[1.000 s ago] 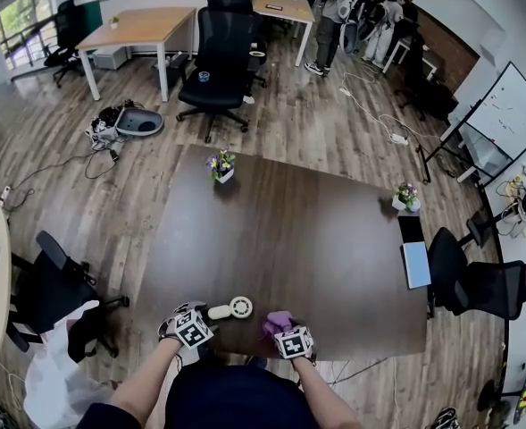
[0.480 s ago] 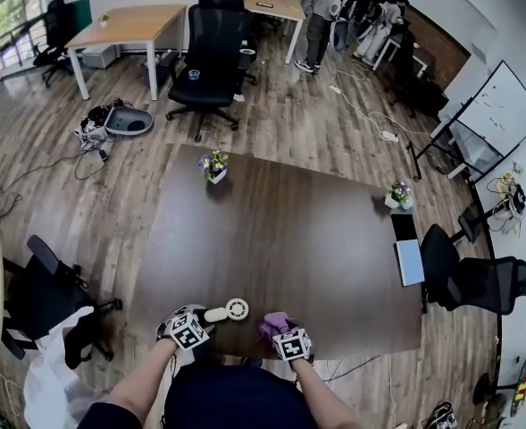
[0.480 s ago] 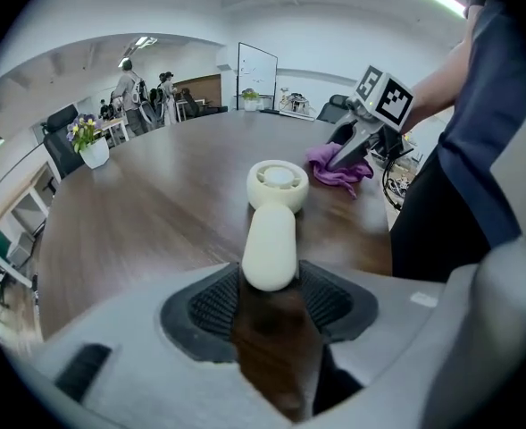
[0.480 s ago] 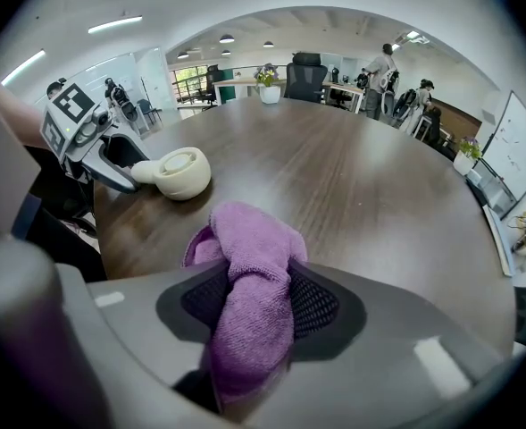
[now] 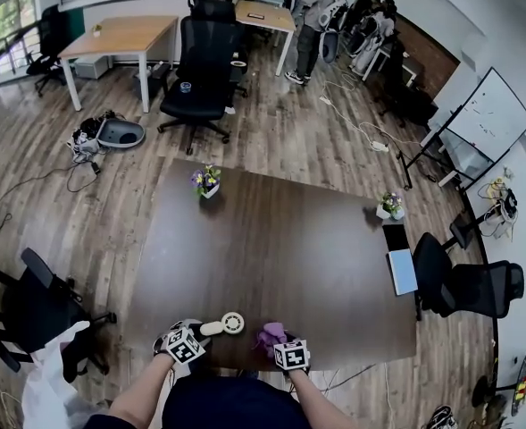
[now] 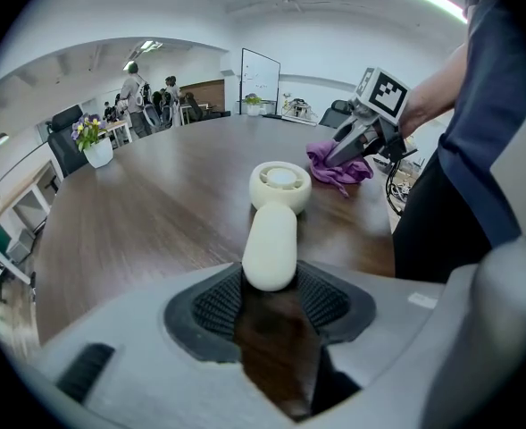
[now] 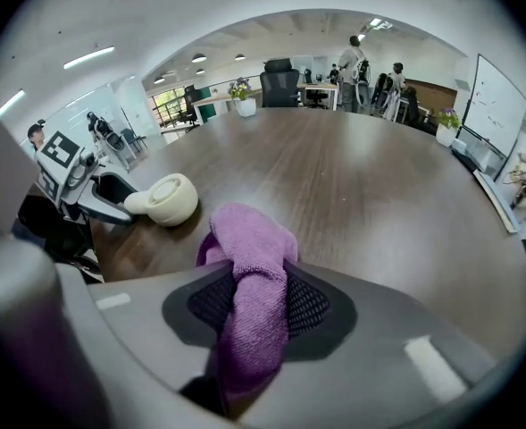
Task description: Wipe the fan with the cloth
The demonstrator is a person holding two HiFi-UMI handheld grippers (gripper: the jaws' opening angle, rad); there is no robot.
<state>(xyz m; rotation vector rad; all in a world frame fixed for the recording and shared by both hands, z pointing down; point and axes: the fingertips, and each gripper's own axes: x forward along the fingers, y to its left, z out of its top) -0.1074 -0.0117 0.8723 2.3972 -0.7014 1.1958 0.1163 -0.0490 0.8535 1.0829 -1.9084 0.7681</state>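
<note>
Fan (image 5: 227, 323) lies flat on the dark wood table (image 5: 289, 239), near the edge closest to me. Its round head (image 6: 280, 184) points away and its handle (image 6: 271, 244) points toward my left gripper (image 5: 194, 333). In the left gripper view the jaws have just been closing. The handle's end now sits betw. the two black ribbed pads (image 6: 216, 304), both touching its sides, so I've got a grip on the handle w/ the fan resting on the table.

Cloth (image 5: 272, 334), purple, is bunched just right of the fan, w/ a strip of bare table betw. them, so no contact. Right gripper (image 5: 280, 341) has it. Its jaws have just been closing too, and the right gripper view shows a fold of cloth clamped betw. the pads, w/ the rest heaped on the table in front of the jaws. Both grippers angle down at the table side by side, marker cubes up.

Further out on the table there's a small pot of flowers (image 5: 206, 182) at far left and another pot (image 5: 389, 206) at far right. A flat blue-grey device (image 5: 403, 271) sits by the right edge; can't tell if it's a tablet or laptop. Black office chair (image 5: 204, 71) stands on the wood floor beyond the table.
</note>
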